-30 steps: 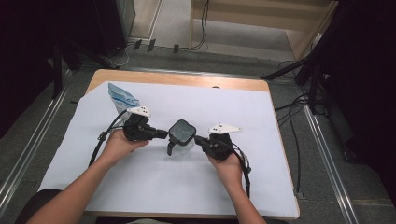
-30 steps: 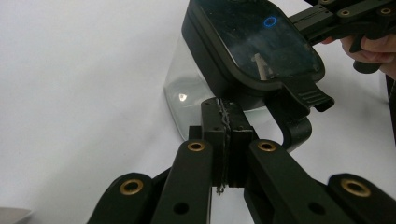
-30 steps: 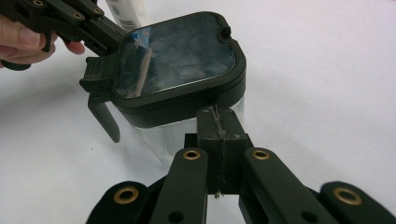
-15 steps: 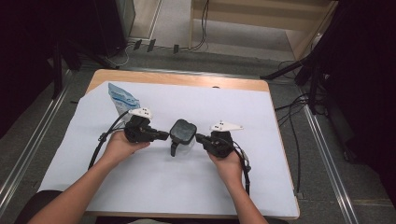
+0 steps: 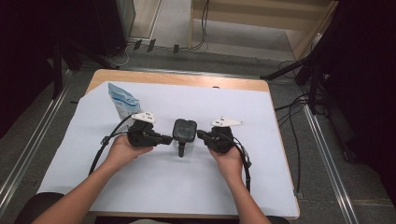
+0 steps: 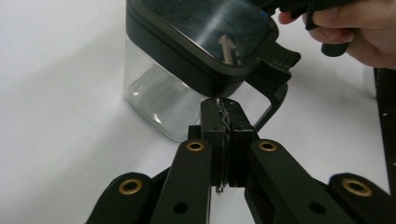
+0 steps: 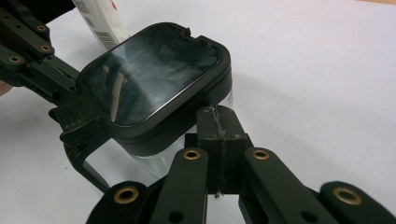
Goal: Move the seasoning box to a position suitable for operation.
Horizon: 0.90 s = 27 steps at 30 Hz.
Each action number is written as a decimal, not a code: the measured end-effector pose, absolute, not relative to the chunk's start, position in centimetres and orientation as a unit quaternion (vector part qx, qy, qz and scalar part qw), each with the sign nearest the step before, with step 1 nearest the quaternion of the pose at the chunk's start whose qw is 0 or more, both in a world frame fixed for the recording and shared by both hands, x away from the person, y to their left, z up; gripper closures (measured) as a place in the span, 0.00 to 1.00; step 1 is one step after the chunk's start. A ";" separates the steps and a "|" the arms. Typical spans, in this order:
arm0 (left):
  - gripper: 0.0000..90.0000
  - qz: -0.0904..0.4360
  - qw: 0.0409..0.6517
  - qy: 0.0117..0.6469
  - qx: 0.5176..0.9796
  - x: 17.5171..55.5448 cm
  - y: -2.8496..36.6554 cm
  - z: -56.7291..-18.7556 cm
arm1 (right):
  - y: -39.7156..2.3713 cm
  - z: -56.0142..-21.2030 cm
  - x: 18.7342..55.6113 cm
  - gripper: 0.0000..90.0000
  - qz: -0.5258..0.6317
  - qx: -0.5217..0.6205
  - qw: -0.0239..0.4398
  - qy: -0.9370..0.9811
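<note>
**Inspector A:** Location of the clear jug (image 5: 184,133)?

**Inspector B:** It stands near the middle of the white sheet (image 5: 243,182) that covers the table (image 5: 173,78), between the two grippers. Dark lid (image 7: 154,70) seated on top, black handle (image 6: 275,93) at one side.

**Inspector A:** Left gripper (image 5: 167,138)?

**Inspector B:** Jaws pressed together, nothing between them. Tips sit at the lid's rim on the jug's left.

**Inspector A:** Right gripper (image 5: 201,134)?

**Inspector B:** Same condition: jaws fully closed on themselves, tips against the lid's edge from the right.

**Inspector A:** Other items?

**Inspector B:** One blue and white pouch (image 5: 122,100), at the sheet's far-left corner, well apart from the jug.
</note>
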<state>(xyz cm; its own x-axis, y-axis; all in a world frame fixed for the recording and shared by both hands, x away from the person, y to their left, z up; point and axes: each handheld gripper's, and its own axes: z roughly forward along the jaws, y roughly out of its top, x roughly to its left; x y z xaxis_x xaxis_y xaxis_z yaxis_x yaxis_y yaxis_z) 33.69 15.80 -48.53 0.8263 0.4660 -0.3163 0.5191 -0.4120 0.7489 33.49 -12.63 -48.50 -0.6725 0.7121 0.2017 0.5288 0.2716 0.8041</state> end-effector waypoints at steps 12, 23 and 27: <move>1.00 -0.009 0.464 0.315 0.828 34.4 16.3 -48.7 | -12.7 -48.1 32.9 1.00 0.465 0.393 0.093 0.788; 1.00 -0.017 0.468 0.318 0.825 34.7 15.9 -49.1 | -12.5 -48.2 32.9 1.00 0.461 0.396 0.104 0.788; 1.00 -0.022 0.466 0.316 0.826 34.5 15.7 -49.1 | -12.6 -48.3 33.3 1.00 0.464 0.398 0.099 0.786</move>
<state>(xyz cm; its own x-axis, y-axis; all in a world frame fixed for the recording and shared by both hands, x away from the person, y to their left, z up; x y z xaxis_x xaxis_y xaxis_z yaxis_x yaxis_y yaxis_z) 34.47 15.73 -49.06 0.7987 0.5022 -0.3313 0.5433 -0.3655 0.7558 33.35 -12.60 -48.29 -0.6645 0.7160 0.2139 0.5333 0.2538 0.8070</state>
